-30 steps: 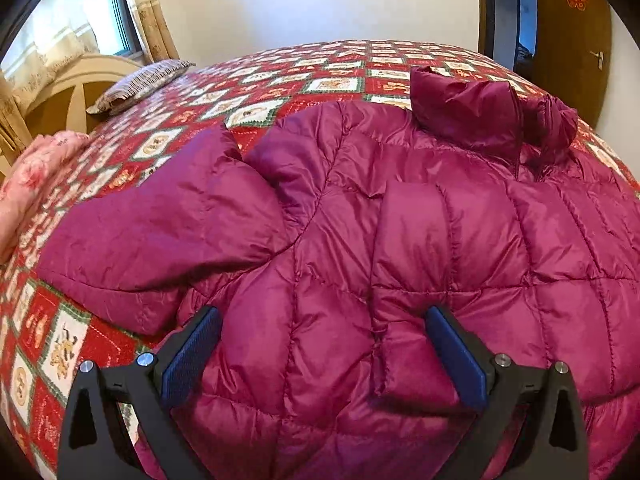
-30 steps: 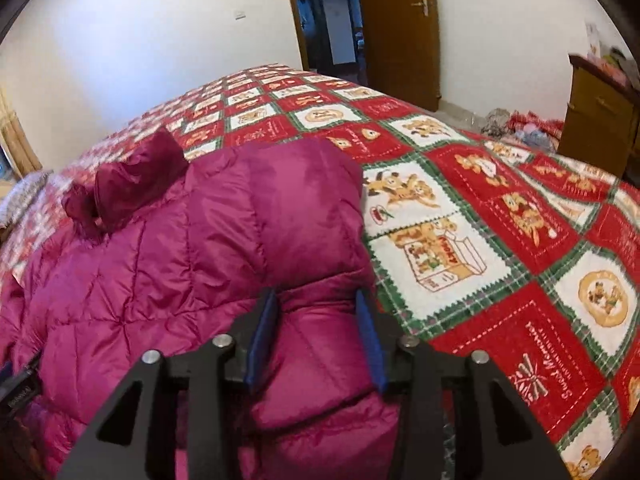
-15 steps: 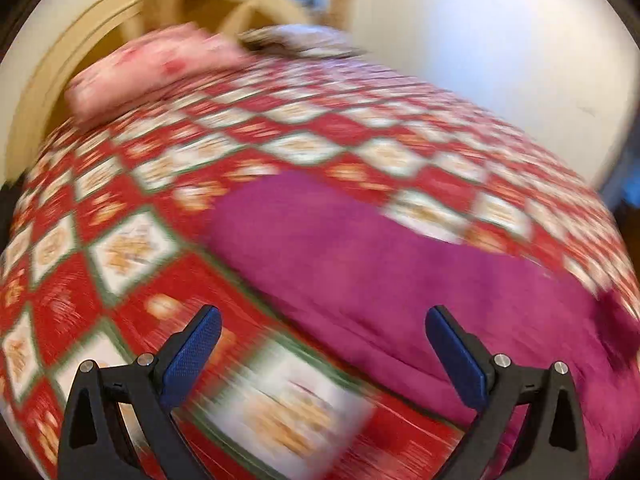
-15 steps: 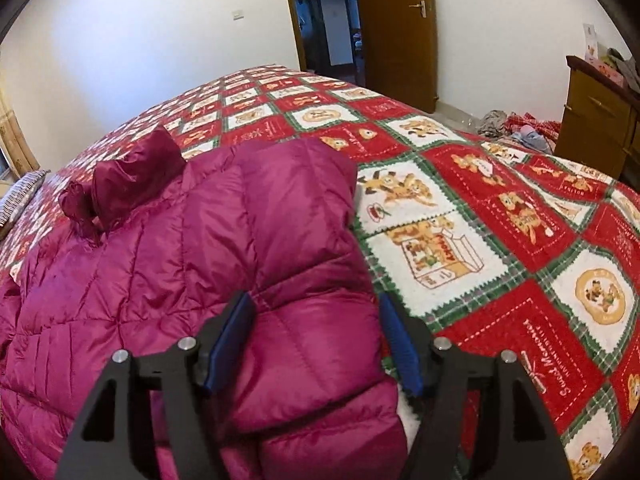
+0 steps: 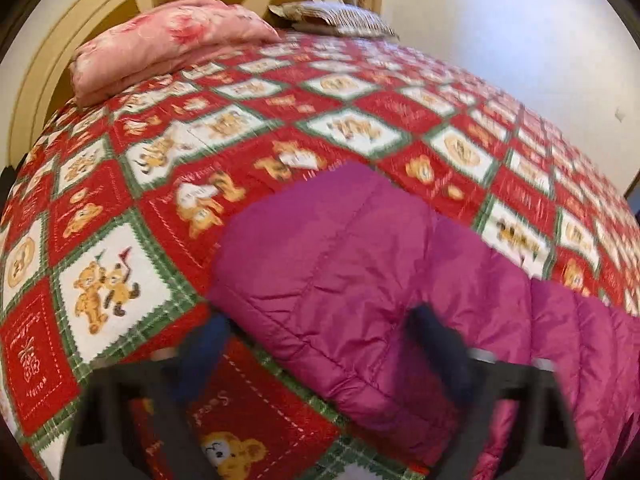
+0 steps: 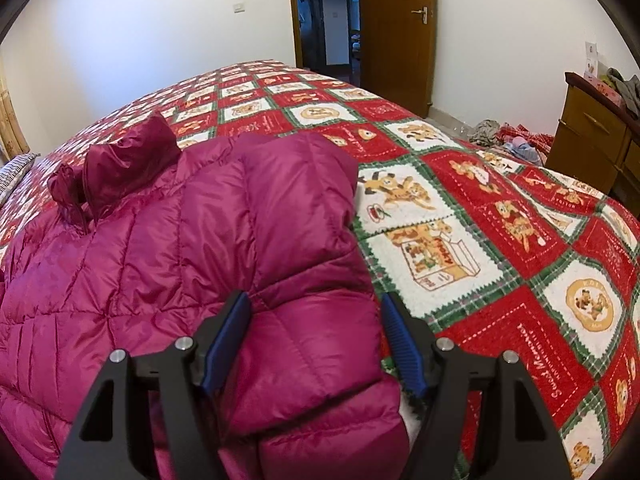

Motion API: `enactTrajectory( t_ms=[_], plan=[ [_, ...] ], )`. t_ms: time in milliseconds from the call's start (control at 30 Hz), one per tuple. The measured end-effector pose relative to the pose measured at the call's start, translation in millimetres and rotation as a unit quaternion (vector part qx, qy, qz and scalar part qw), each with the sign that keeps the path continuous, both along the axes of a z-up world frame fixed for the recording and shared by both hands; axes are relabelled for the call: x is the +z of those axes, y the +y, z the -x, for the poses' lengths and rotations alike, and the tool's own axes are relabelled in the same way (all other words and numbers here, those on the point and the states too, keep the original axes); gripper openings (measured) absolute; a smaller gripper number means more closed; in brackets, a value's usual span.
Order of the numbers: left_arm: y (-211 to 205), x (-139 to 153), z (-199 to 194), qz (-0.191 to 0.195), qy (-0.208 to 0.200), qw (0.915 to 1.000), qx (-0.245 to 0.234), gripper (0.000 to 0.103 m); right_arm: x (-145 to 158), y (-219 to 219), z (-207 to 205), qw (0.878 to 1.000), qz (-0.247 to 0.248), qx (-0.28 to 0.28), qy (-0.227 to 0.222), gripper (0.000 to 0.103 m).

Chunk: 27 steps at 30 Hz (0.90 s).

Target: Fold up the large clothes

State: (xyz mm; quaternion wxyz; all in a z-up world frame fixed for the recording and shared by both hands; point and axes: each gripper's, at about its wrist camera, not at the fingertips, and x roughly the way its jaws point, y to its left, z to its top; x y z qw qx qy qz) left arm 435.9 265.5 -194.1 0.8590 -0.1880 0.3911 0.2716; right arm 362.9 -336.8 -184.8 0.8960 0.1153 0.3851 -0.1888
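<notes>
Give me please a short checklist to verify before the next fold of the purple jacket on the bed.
1. Sleeve end between the left gripper fingers: ok, closing, not yet clamped.
2. Folded sleeve released by the right gripper: ok.
3. Jacket body flat on the bedspread: ok.
4. Collar flattened: not ok, it stands up.
5. Left view sharp: not ok, blurred.

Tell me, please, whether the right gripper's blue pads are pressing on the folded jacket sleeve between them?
Apart. In the right wrist view, the right gripper straddles the sleeve; the right-hand pad stands clear, with quilt showing in the gap.
</notes>
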Motion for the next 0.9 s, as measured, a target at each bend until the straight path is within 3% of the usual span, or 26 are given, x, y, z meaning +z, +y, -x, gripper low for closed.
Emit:
enactTrajectory(
  t_ms=[33, 100, 167, 267, 367, 500, 633, 767, 900],
  plan=[
    [1, 2, 1, 0.004, -0.006, 1.0000, -0.004, 0.058, 0, 0, 0, 1.000, 0.000, 0.000, 0.000, 0.071],
    [0, 5, -4, 0.015, -0.015, 0.9993, -0.030, 0.021, 0, 0, 0, 1.000, -0.001, 0.000, 0.000, 0.071],
    [-3, 8, -5, 0.050, -0.032, 0.9968, -0.054, 0.013, 0, 0, 0, 1.000, -0.002, 0.000, -0.001, 0.071],
    [-24, 32, -5, 0.042, -0.067, 0.9937, -0.079, 0.013, 0, 0, 0, 1.000, -0.003, 0.000, -0.002, 0.071],
    [-67, 69, -1, 0.021, -0.120, 0.9822, -0.143, 0.013, -1, 0, 0, 1.000, -0.005, 0.000, -0.003, 0.071],
    [-152, 115, 12, -0.014, -0.170, 0.9505, -0.260, 0.013, -1, -1, -1, 1.000, -0.008, 0.001, -0.004, 0.071],
    [-247, 133, 32, -0.036, -0.193, 0.9061, -0.375, 0.013, -1, -2, 0, 1.000, -0.010, 0.001, -0.005, 0.072],
    [-329, 118, 44, -0.039, -0.175, 0.8699, -0.460, 0.013, -1, -1, -1, 1.000, -0.011, 0.001, -0.006, 0.072],
    [-383, 83, 56, -0.018, -0.140, 0.8442, -0.517, 0.014, -2, -2, 0, 1.000, -0.013, 0.001, -0.007, 0.072]
  ],
)
